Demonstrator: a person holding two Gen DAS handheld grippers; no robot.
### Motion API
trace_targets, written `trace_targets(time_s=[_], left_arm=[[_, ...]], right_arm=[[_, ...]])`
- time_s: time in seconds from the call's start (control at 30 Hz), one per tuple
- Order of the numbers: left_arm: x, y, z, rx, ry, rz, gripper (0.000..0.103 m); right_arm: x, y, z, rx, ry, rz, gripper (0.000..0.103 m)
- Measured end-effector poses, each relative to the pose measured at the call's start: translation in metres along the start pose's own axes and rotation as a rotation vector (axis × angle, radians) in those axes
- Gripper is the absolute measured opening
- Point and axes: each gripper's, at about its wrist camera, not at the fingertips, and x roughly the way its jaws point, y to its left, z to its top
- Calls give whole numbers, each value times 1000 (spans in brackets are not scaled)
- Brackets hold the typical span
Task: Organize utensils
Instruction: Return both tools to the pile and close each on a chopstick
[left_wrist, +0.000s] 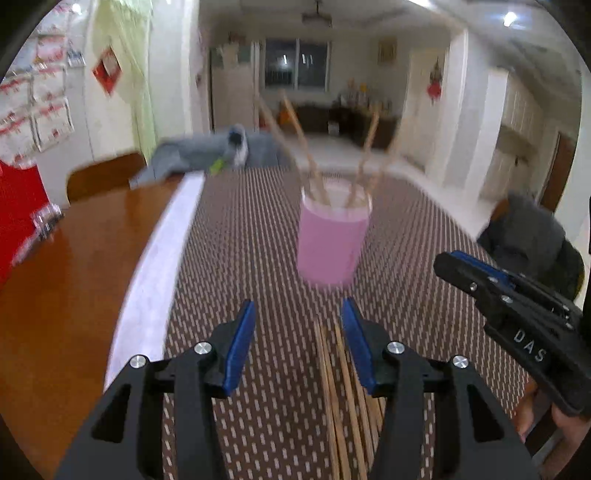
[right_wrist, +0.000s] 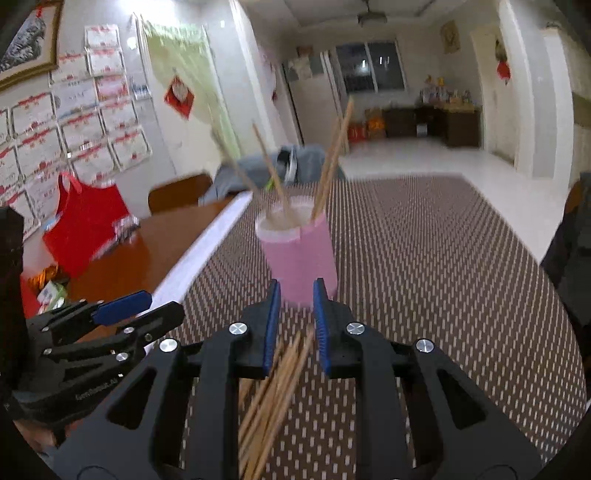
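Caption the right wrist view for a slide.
Right gripper open above loose chopsticks, pink cup ahead.

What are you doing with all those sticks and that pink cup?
A person holds a gripper in each hand and is tidying chopsticks. A few already stand in the pink cup on the patterned mat. A bundle of loose chopsticks lies on the mat below both grippers. The left gripper and right gripper are both open, gripping nothing.
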Motion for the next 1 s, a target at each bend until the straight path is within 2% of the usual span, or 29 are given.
trace_targets(time_s=[0.13, 0.27, 0.37, 0.4, 0.43, 0.7, 0.77, 0.83, 1.0], left_arm=[[14, 1, -23, -2, 140, -13, 48], [30, 4, -45, -23, 265, -60, 47], [41, 6, -54, -35, 327, -70, 27], [43, 7, -56, -45, 339, -78, 23], [45, 8, -58, -54, 353, -80, 22], [51, 9, -59, -58, 372, -93, 22], [56, 7, -58, -44, 376, -64, 23], [60, 6, -55, -53, 380, -81, 23], [65, -1, -51, -31, 383, -70, 23]], right_arm=[[7, 1, -22, 1, 144, 11, 19], [16, -2, -44, 34, 274, 50, 19], [20, -5, -53, 44, 331, 52, 19], [22, -6, -56, 54, 349, 61, 19], [23, -7, -58, 64, 363, 66, 19], [26, -10, -64, 75, 395, 68, 19], [26, -10, -63, 73, 398, 68, 19], [27, -9, -62, 74, 401, 69, 19], [30, -11, -62, 76, 410, 59, 19]])
